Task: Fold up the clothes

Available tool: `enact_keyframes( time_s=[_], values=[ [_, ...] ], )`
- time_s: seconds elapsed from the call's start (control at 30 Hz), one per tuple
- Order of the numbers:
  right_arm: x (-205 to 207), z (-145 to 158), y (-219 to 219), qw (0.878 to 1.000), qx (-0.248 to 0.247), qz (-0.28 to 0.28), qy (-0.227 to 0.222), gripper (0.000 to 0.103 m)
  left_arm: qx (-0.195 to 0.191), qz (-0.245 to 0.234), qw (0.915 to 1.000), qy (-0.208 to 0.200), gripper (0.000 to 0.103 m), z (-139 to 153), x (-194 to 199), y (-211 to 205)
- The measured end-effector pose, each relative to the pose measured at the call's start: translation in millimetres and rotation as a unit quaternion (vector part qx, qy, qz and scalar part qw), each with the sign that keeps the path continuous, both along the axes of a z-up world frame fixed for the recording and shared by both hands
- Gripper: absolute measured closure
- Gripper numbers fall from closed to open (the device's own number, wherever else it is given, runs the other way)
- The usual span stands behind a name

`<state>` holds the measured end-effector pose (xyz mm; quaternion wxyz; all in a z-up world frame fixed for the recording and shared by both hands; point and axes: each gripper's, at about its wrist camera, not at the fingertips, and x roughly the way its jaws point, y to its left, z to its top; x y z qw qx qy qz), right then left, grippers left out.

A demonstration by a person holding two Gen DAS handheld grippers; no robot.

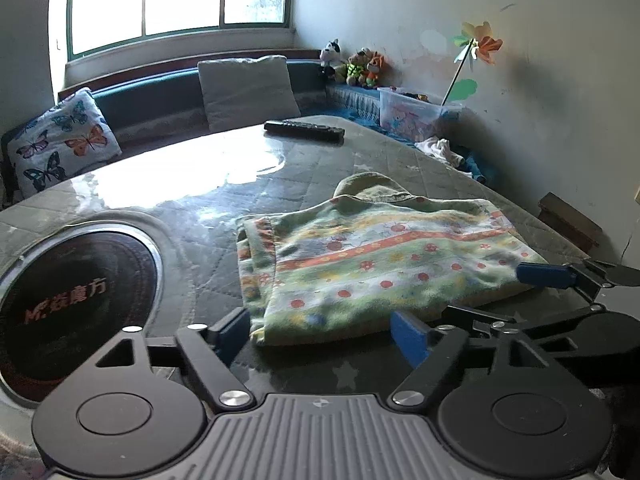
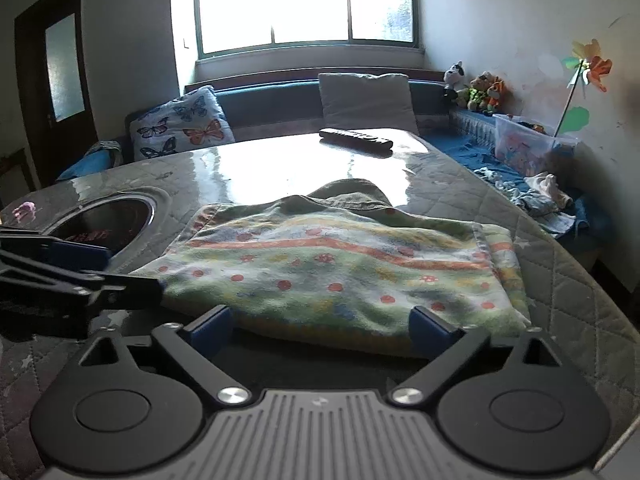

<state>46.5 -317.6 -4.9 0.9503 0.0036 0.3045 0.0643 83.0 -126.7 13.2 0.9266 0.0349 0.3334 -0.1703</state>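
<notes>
Both the left tool (image 1: 322, 326) and right tool (image 2: 322, 326) gaped empty just before the folded green flowered fleece garment (image 2: 340, 268) on the quilted counter (image 2: 500, 196), apparently releasing a finished fold.

Strong daylight from the wide green-framed window (image 2: 306, 4) at the back; its panes are blown out to white in both views. A broad white glare patch lies on the glossy quilted grey table (image 1: 188, 176), erasing the surface pattern there. Near foreground is dim and backlit. The folded green flowered fleece garment (image 2: 340, 268) looks soft, slightly blurred. Fisheye bending curves the window frame and table edge; the corners go black. The right-hand plaster wall (image 1: 540, 60) carries faint grey shadows.
</notes>
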Motion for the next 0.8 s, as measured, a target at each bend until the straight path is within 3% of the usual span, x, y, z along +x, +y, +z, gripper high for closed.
enact_keyframes(
  time_s=[0.2, 0.27, 0.8],
  values=[
    [-6, 1, 4, 1.0, -0.004, -0.025, 0.001, 0.0, 0.003, 0.005, 0.9999, -0.009, 0.008, 1, -13, 8],
    [-8, 1, 6, 1.0, -0.006, -0.031, 0.0, 0.0, 0.001, 0.006, 0.9999, -0.012, 0.001, 1, -17, 11],
    [-30, 0, 19, 0.997, -0.019, -0.074, -0.001, 0.0, -0.013, 0.017, 0.9997, -0.013, 0.0, 2, -44, 29]
  ],
)
